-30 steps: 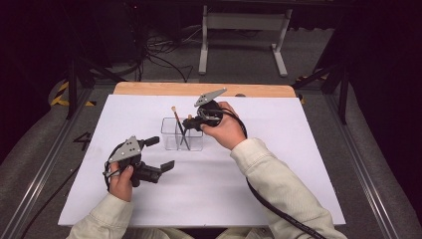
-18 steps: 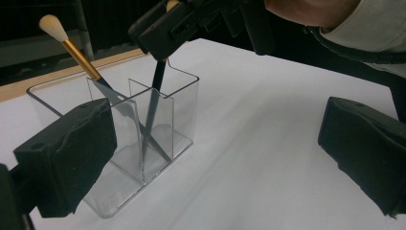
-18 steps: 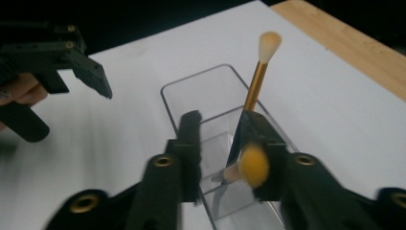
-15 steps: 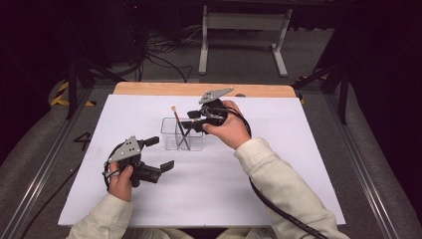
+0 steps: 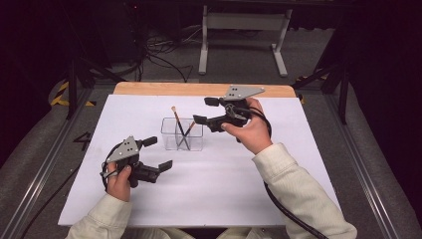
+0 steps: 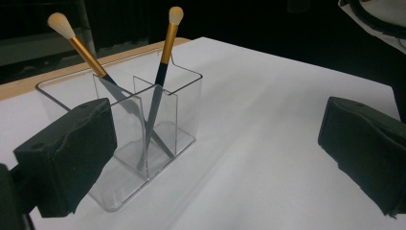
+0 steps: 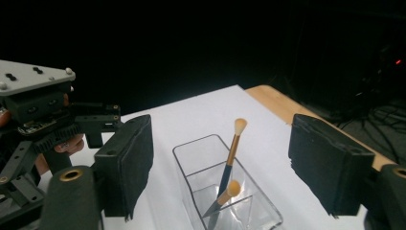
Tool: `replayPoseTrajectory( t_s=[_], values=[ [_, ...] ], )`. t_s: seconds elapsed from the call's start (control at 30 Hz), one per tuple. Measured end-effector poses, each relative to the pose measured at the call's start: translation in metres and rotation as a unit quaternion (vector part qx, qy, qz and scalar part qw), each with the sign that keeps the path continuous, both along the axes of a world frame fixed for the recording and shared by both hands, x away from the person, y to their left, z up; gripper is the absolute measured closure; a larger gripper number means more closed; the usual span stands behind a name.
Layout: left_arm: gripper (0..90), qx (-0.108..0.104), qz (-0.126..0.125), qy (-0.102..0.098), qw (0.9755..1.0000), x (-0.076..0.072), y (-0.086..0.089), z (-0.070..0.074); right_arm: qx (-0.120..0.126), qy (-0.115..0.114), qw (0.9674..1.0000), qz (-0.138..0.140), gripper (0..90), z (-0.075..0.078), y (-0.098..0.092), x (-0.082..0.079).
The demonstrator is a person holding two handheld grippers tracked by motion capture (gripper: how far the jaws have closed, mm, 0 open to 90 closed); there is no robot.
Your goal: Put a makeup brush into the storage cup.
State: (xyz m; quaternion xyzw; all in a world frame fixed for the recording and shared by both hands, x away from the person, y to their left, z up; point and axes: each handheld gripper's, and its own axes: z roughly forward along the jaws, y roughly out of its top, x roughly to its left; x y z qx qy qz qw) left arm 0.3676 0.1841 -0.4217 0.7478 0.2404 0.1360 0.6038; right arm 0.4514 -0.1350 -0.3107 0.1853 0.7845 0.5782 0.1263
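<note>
**Inspector:** Writing first. No brand or label is showing legibly on the clear organizer (image 5: 182, 134), on either brush, or on the white sheet (image 5: 278, 199) covering the table.

**Assistant:** Agreed. Where is the organizer standing?

**Inspector:** It is sitting upright near the middle of the sheet, between the two grippers. It is holding two brushes: the long gold-handled brush (image 6: 103, 72) is leaning toward the far left corner, and the second brush (image 6: 160, 76) is crossing it low inside the clear walls. Which compartment each tip is resting in, I cannot tell.

**Assistant:** And the right gripper (image 5: 207, 110)?

**Inspector:** It is hovering just right of the organizer, jaws pointing at it. The jaws have just been opening and are standing spread, pinching nothing; in the right gripper view the brushes are lying below and between the pads, untouched.

**Assistant:** The left gripper (image 5: 157, 153)?

**Inspector:** It is resting low over the sheet, near the organizer's front left, jaws gaping wide and gripping nothing.
</note>
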Motion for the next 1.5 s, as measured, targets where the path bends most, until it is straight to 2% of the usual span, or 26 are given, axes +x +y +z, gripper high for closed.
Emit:
replayPoseTrajectory(
  t_s=[0.07,0.17,0.23,0.33,0.73,0.9,1.23,1.37,1.5],
  values=[
    [0.3,0.002,0.0,0.0,1.0,-0.002,0.002,0.001,0.014,-0.01,0.9998,-0.008,22.3,0.004,-0.012,-0.007],
    [0.3,0.0,0.003,-0.001,1.0,-0.003,0.003,0.001,0.021,-0.023,0.9993,-0.018,21.5,0.007,-0.025,-0.013],
    [0.3,-0.001,0.004,-0.003,1.0,-0.003,0.005,0.002,0.023,-0.025,0.9992,-0.022,21.3,0.008,-0.03,-0.015],
    [0.3,-0.003,0.008,-0.002,1.0,-0.004,0.007,0.002,0.031,-0.032,0.9983,-0.037,20.5,0.01,-0.048,-0.022],
    [0.3,0.0,0.011,-0.001,0.9999,-0.005,0.009,0.003,0.042,-0.053,0.996,-0.058,18.7,0.01,-0.083,-0.046],
    [0.3,0.0,0.013,-0.001,0.9999,-0.006,0.01,0.004,0.053,-0.056,0.994,-0.078,18.3,0.005,-0.104,-0.054],
    [0.3,-0.005,0.015,0.003,0.9999,-0.007,0.014,0.005,0.068,-0.053,0.991,-0.102,16.9,-0.008,-0.132,-0.063],
    [0.4,-0.022,0.017,0.011,0.9996,-0.007,0.016,0.005,0.075,-0.059,0.9893,-0.111,16.2,-0.015,-0.144,-0.07],
    [0.4,-0.025,0.019,0.01,0.9995,-0.008,0.018,0.006,0.084,-0.064,0.9878,-0.115,15.9,-0.023,-0.156,-0.075]
  ],
)
